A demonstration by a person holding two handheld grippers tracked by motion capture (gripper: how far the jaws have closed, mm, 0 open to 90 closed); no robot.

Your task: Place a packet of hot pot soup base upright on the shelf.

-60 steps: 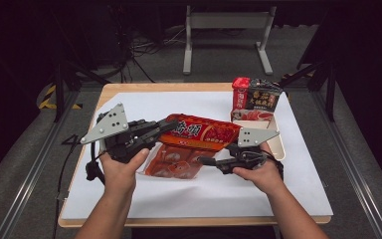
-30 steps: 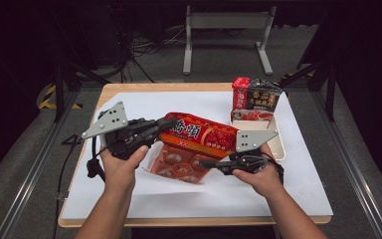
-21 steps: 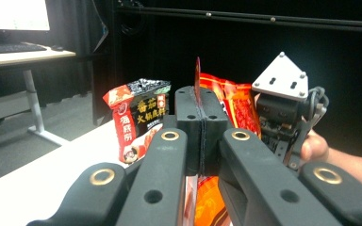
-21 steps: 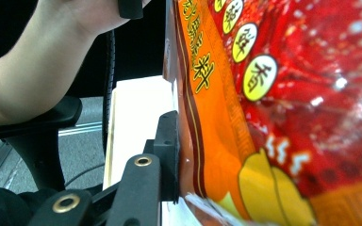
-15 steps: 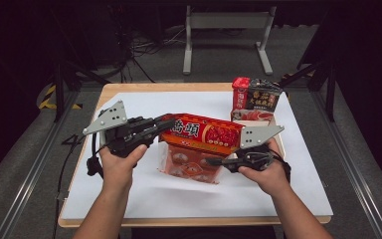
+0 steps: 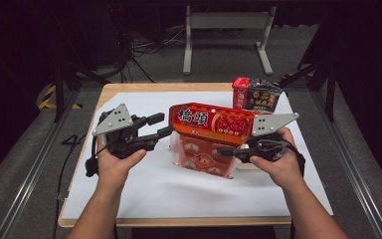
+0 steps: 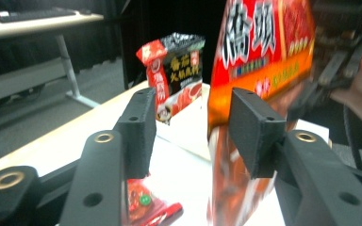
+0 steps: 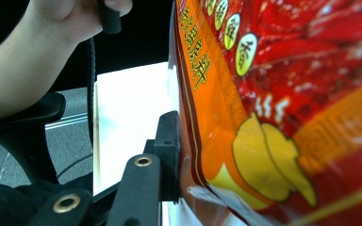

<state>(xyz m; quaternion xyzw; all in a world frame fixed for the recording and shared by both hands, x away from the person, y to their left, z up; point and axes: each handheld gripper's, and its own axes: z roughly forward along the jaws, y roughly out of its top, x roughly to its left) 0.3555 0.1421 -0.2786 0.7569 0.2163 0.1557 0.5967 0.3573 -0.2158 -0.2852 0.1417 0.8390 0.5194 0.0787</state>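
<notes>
Just now your left gripper (image 6: 163, 125) jaws were opening, off red bag (image 6: 214, 122); right gripper (image 6: 226, 152) stayed clamped on bag, lifting it alone.

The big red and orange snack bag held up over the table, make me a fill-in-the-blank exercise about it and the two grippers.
1. The big red and orange snack bag is held up by the ____ gripper.
2. The left gripper has jaws that stand ____, their pads apart from the bag's edge.
3. At the table's far edge stands a smaller red and ____ packet.
4. The table is covered by a ____ sheet.

Missing words: right; open; black; white
</notes>
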